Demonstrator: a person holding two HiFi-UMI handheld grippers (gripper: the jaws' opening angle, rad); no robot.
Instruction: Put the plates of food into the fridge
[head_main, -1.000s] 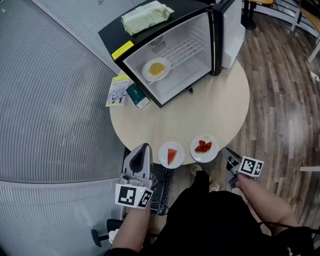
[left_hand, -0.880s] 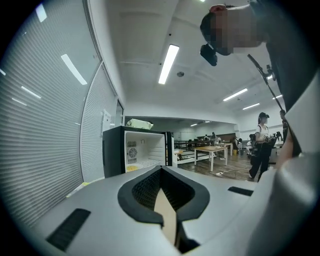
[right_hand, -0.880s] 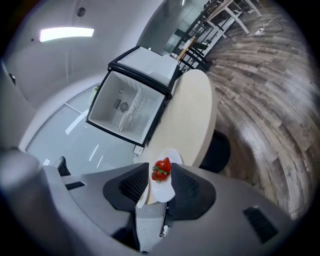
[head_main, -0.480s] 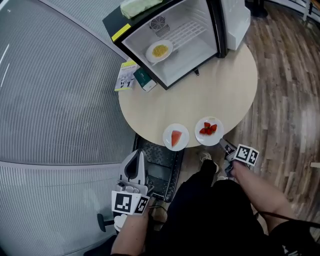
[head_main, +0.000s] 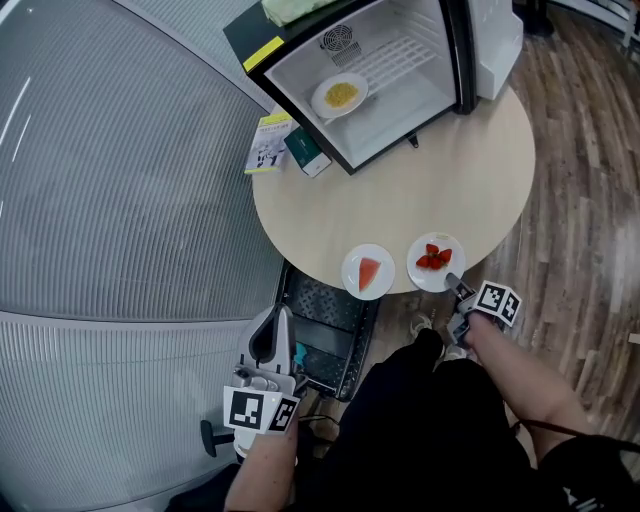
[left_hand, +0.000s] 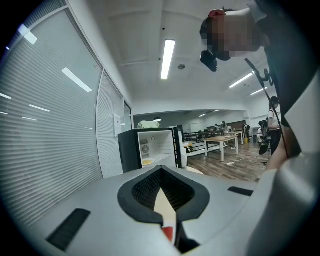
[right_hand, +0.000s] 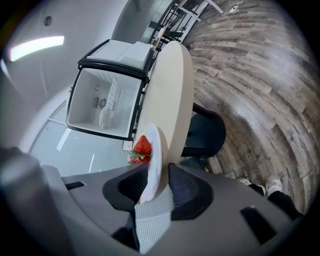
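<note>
The round table (head_main: 420, 190) carries two plates at its near edge: the watermelon plate (head_main: 355, 282) and, just to its right, the strawberry plate (head_main: 430, 279), close together but not touching. The right gripper (head_main: 452, 283) reaches in from below the table edge and has the near rim of the strawberry plate between its jaws. Those jaws have just been opening a little and stand narrowly apart; the right gripper view shows a gap between the plate (right_hand: 155, 162) and one pad, with the strawberries (right_hand: 141, 147) just beyond.

The left gripper (head_main: 282, 318) hangs off to the left, clear of the table, over a black crate (head_main: 325, 345) – its jaws meet at the tips with nothing in them.

At the table's far side the fridge (head_main: 400, 75) stands with its door (head_main: 495, 40) swung open. A third plate (head_main: 323, 101), with yellow food, sits inside
</note>
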